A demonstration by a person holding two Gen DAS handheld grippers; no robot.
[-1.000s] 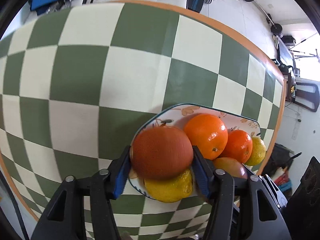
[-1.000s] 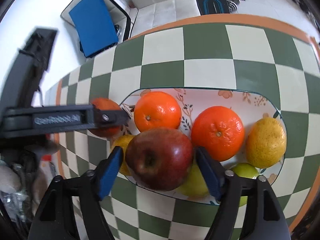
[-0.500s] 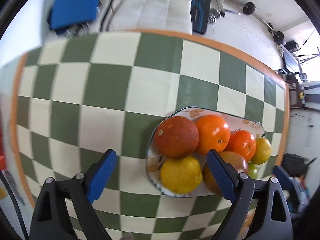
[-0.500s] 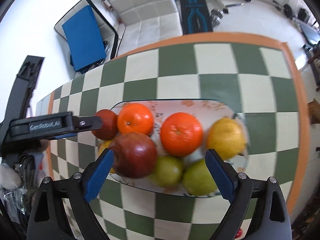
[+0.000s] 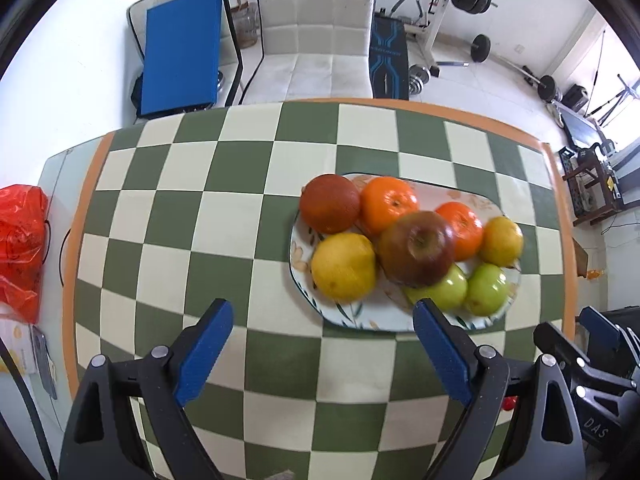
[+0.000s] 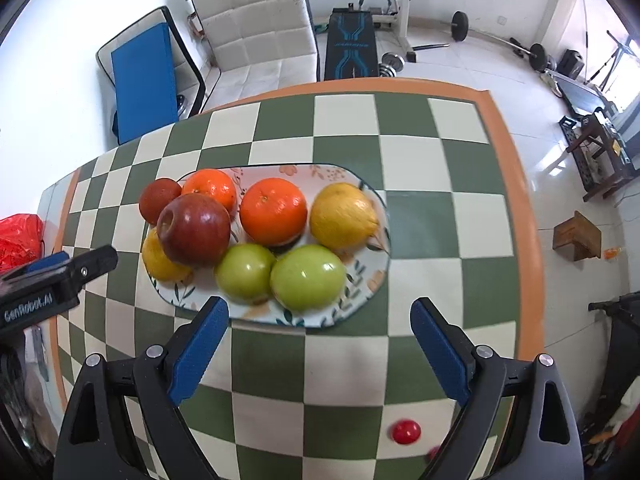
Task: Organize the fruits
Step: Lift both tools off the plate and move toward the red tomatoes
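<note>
A floral oval plate (image 5: 352,316) (image 6: 360,280) on the checkered table holds the fruit. A red apple (image 5: 416,252) (image 6: 194,230) rests on top of the pile. Around it lie a dark red-orange fruit (image 5: 330,202) (image 6: 158,198), two oranges (image 5: 388,202) (image 6: 274,212), yellow citrus (image 5: 344,266) (image 6: 342,216) and two green apples (image 5: 486,288) (image 6: 308,278). My left gripper (image 5: 324,316) is open and empty, above the table in front of the plate. My right gripper (image 6: 320,314) is open and empty, above the plate's near edge.
A red plastic bag (image 5: 20,240) lies past the table's left edge. A small red ball (image 6: 406,432) sits on the table near its front right. A white chair (image 5: 316,40), a blue mat (image 5: 182,52) and gym weights stand beyond the far edge.
Both grippers let go of their fruit, the left the dark orange and the right the red apple, opened wide, and drew back and up from the plate.
</note>
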